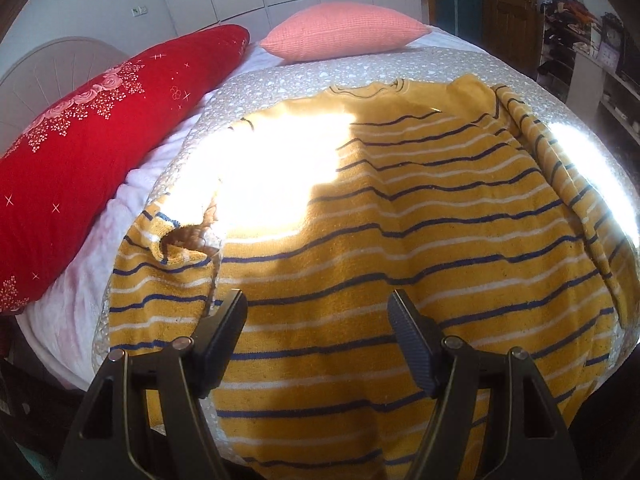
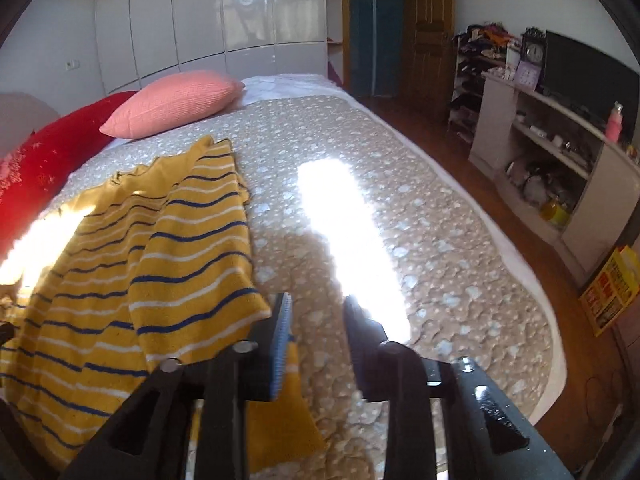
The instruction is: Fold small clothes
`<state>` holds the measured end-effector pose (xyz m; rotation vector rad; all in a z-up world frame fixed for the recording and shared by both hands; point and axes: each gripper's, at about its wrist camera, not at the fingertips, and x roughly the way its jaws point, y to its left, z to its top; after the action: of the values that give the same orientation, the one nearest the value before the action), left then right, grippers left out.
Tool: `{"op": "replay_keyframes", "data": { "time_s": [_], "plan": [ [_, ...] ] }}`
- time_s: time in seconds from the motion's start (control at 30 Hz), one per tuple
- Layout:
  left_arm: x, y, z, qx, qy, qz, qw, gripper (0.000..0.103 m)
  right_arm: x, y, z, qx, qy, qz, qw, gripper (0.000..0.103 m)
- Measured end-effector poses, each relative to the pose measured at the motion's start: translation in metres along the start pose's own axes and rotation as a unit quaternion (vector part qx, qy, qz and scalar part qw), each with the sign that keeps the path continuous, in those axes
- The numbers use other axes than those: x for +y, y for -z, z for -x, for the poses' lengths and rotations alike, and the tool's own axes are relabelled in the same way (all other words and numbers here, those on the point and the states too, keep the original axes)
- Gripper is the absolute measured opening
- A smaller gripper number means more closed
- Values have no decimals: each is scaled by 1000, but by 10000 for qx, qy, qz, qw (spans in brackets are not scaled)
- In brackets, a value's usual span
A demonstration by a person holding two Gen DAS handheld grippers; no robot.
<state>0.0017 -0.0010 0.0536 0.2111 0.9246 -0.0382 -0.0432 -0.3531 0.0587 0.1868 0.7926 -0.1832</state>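
Observation:
A yellow sweater with navy and white stripes [image 1: 400, 248] lies spread on the bed, neck toward the far side. Its left sleeve is folded in, cuff [image 1: 176, 240] near the body's left edge. Its right sleeve [image 1: 568, 184] is folded over the body; it also shows in the right wrist view [image 2: 192, 248]. My left gripper [image 1: 318, 316] is open and empty, just above the sweater's lower body. My right gripper [image 2: 316, 312] is open and empty, above the blanket beside the sweater's right edge.
The sweater rests on a beige spotted blanket [image 2: 440, 264] over a white bed. A red floral bolster [image 1: 100, 132] and a pink pillow [image 1: 344, 32] lie at the head. A shelf unit [image 2: 560, 152] and TV stand to the right, across a wooden floor.

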Motion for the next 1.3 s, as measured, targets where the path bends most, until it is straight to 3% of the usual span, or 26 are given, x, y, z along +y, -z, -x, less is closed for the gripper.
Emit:
{"op": "replay_keyframes", "data": {
  "time_s": [0.07, 0.3, 0.43, 0.47, 0.5, 0.57, 0.63, 0.73, 0.83, 0.93, 1.07, 1.17, 1.23, 1.3],
  "plan": [
    [-1, 0, 0, -9, 15, -22, 10000, 72, 8, 7, -1, 44, -198, 54, 9998, 67],
    [2, 3, -4, 69, 29, 37, 10000, 72, 43, 28, -2, 227, -532, 563, 9967, 68],
    [4, 4, -5, 102, 43, 85, 9999, 72, 64, 41, -15, 352, -400, 1074, 9928, 67],
    [5, 5, -6, 113, 47, 98, 9999, 72, 67, 44, -19, 351, -254, 1196, 9919, 60],
    [6, 5, -6, 125, 49, 122, 9998, 72, 67, 45, -23, 356, -197, 1267, 9911, 41],
    [10, 6, -6, 161, 53, 176, 9997, 72, 58, 40, -24, 351, -315, 1053, 9933, 20],
    [15, 7, -6, 183, 38, 248, 9995, 72, 41, 29, -19, 265, -393, 727, 9962, 16],
    [20, 7, -7, 206, 19, 376, 9991, 72, 11, 4, -9, -38, 241, 445, 9987, 12],
    [22, 8, -8, 247, 36, 459, 9986, 72, -32, -23, -8, -291, 1103, 131, 9934, 6],
    [21, 10, -9, 284, 68, 482, 9984, 72, -77, -42, -16, -168, 1743, -342, 9840, 7],
    [20, 12, -13, 354, 78, 496, 9981, 72, -107, -38, 12, -467, 1036, -1081, 9876, 13],
    [19, 12, -20, 491, 175, 552, 9971, 72, -118, -26, 16, -372, 16, -1647, 9856, 35],
    [17, 12, -21, 526, 249, 572, 9967, 72, -125, -17, 14, -275, -673, -2159, 9737, 47],
    [16, 13, -19, 510, 280, 560, 9967, 72, -131, -11, 7, -220, -740, -2565, 9635, 58]
  ]
}}
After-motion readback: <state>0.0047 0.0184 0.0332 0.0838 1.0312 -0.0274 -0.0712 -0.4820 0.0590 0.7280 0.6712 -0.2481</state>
